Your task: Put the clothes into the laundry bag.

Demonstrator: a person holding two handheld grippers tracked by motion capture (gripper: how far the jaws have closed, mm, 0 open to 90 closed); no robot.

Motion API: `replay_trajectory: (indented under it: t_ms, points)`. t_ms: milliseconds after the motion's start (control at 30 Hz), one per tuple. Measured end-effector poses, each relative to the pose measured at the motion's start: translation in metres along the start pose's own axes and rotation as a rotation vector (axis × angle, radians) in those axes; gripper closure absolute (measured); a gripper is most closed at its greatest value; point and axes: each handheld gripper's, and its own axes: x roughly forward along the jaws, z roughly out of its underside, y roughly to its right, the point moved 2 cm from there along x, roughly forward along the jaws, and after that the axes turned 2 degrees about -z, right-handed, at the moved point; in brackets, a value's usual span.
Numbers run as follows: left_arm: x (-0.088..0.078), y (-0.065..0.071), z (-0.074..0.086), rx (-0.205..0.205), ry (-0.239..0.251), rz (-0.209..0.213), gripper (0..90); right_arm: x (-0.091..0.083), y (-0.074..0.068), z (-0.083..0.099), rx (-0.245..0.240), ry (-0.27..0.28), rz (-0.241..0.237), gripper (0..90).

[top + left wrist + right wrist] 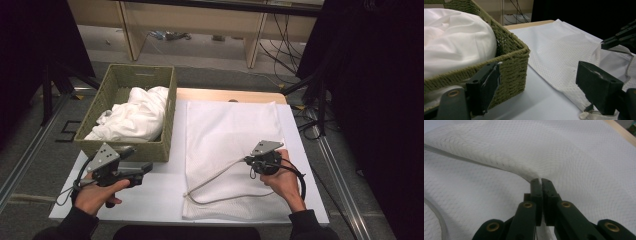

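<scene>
A white mesh bag [230, 125] lies flat on the white table [150, 200], its opening toward the near edge. My right gripper [248, 160] is shut on the upper hem of that opening [215, 176] and holds it a little off the lower layer. In the right gripper view the jaws [541, 180] pinch the mesh bag [524, 150] at a fold. My left gripper [145, 169] stands open and empty at the front right corner of a green woven basket [125, 150]. The left gripper view shows the open left gripper [539, 72] beside the basket [511, 57].
The basket holds a crumpled white cloth [137, 115], seen again as the cloth [454, 37] up close. The right gripper [602, 45] shows far right in the left gripper view, above the mesh bag [564, 50]. Cables and wooden furniture legs lie beyond the table.
</scene>
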Motion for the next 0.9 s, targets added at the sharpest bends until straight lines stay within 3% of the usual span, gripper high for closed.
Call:
replay_trajectory:
  t_ms: [267, 500, 533, 633, 700, 767, 833, 900]
  points:
    - [0.006, -0.021, -0.036, 0.039, -0.015, -0.05, 19.0, -0.012, 0.003, -0.011, -0.02, 0.031, 0.022, 89.4]
    - [0.016, -0.052, -0.064, 0.053, -0.041, -0.112, 18.7, -0.017, 0.003, -0.017, -0.044, 0.044, 0.03, 89.4]
    - [0.017, -0.056, -0.066, 0.054, -0.047, -0.12, 18.6, -0.018, 0.001, -0.017, -0.02, 0.043, 0.035, 89.4]
    - [0.027, -0.075, -0.077, 0.057, -0.072, -0.161, 18.4, -0.019, 0.003, -0.02, -0.073, 0.058, 0.048, 89.4]
    - [0.034, -0.086, -0.083, 0.058, -0.09, -0.177, 18.0, -0.02, 0.001, -0.02, -0.044, 0.055, 0.037, 89.4]
    - [0.041, -0.093, -0.087, 0.043, -0.112, -0.174, 17.7, -0.022, 0.003, -0.022, -0.084, 0.063, 0.039, 89.4]
    - [0.051, -0.102, -0.091, 0.055, -0.137, -0.178, 17.4, -0.023, 0.001, -0.023, -0.055, 0.062, 0.039, 89.4]
    - [0.061, -0.111, -0.094, 0.067, -0.167, -0.176, 17.3, -0.025, 0.001, -0.025, -0.065, 0.069, 0.037, 89.4]
